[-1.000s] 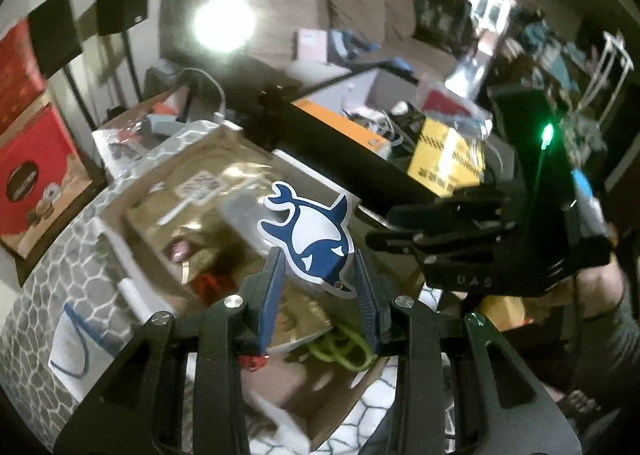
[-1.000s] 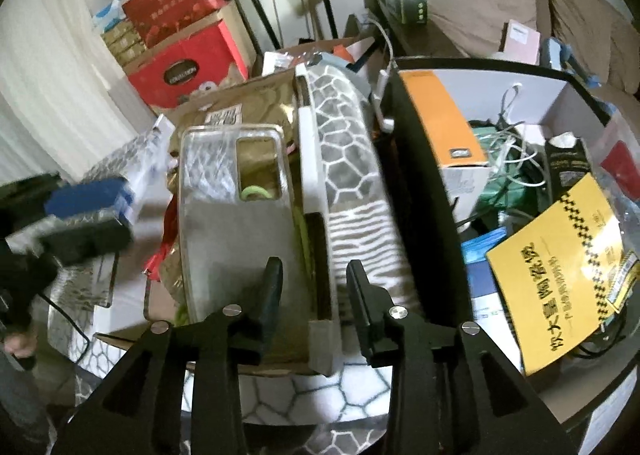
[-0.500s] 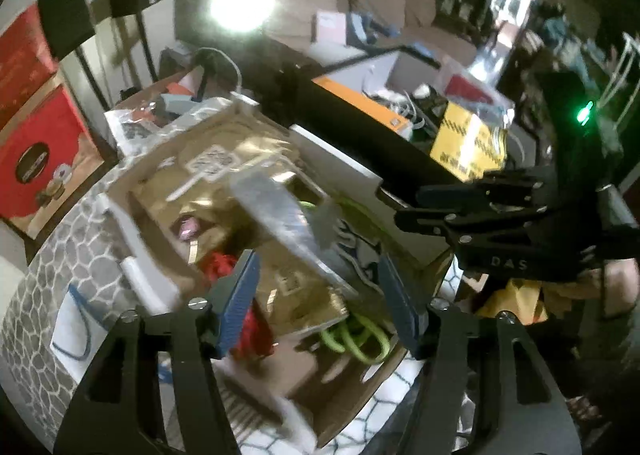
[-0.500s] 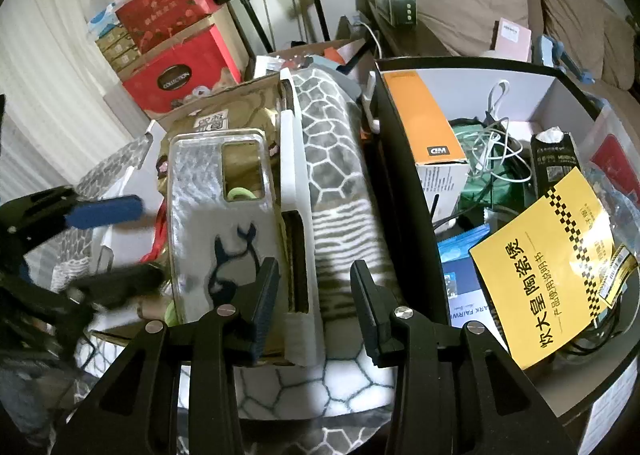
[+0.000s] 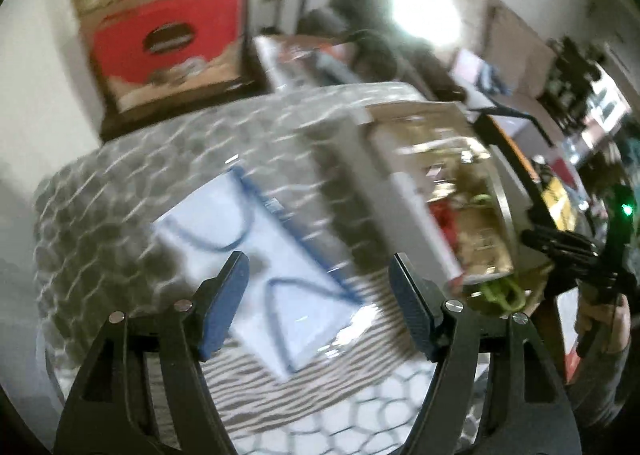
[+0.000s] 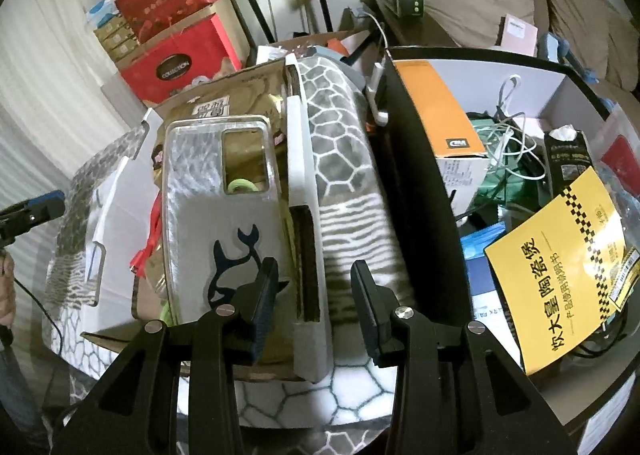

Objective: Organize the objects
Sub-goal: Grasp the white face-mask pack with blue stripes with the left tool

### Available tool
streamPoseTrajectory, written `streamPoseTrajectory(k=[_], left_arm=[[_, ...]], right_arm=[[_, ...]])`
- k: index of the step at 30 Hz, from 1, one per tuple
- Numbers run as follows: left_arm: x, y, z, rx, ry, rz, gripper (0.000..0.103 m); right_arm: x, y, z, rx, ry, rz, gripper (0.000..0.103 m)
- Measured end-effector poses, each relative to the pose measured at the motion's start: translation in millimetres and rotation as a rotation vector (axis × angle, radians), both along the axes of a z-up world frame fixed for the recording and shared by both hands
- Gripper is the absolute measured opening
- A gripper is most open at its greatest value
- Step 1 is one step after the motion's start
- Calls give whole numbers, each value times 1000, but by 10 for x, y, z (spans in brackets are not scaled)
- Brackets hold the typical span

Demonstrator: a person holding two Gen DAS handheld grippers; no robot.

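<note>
two claws in play. my left claw (image 5: 316,303) has just spread wide, nothing between its jaws, hanging over the white bag (image 5: 256,255). phone case (image 6: 220,215) lies in the carton (image 6: 256,371), long axis running away from my right claw (image 6: 314,299), which sits part-open, empty, nearer it.

- A clear phone case (image 6: 218,211) with a whale sticker lies on the gold bags in the cardboard box (image 6: 168,339).
- The right gripper (image 6: 314,291) hovers near, jaws apart, holding nothing.
- Right: black bin (image 6: 420,183), yellow booklet (image 6: 556,271).
</note>
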State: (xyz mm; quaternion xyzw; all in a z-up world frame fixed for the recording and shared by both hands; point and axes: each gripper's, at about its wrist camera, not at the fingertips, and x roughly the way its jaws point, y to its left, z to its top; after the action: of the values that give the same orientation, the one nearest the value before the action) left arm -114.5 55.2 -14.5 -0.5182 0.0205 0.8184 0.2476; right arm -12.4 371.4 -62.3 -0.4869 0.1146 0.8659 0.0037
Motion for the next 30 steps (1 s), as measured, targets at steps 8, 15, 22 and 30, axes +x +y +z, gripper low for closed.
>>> streamPoseTrajectory(k=[8, 15, 22, 30], left_arm=[[-185, -627, -356, 60, -138, 171, 69], [-272, -716, -661, 163, -261, 254, 69], [-300, -523, -725, 101, -230, 283, 68], [-324, -350, -727, 9, -140, 295, 8]], right_arm=[[-89, -119, -19, 5, -9, 22, 38], [-123, -128, -5, 19, -11, 23, 39], [-137, -133, -2, 19, -12, 21, 39], [-130, -118, -19, 14, -14, 18, 40]])
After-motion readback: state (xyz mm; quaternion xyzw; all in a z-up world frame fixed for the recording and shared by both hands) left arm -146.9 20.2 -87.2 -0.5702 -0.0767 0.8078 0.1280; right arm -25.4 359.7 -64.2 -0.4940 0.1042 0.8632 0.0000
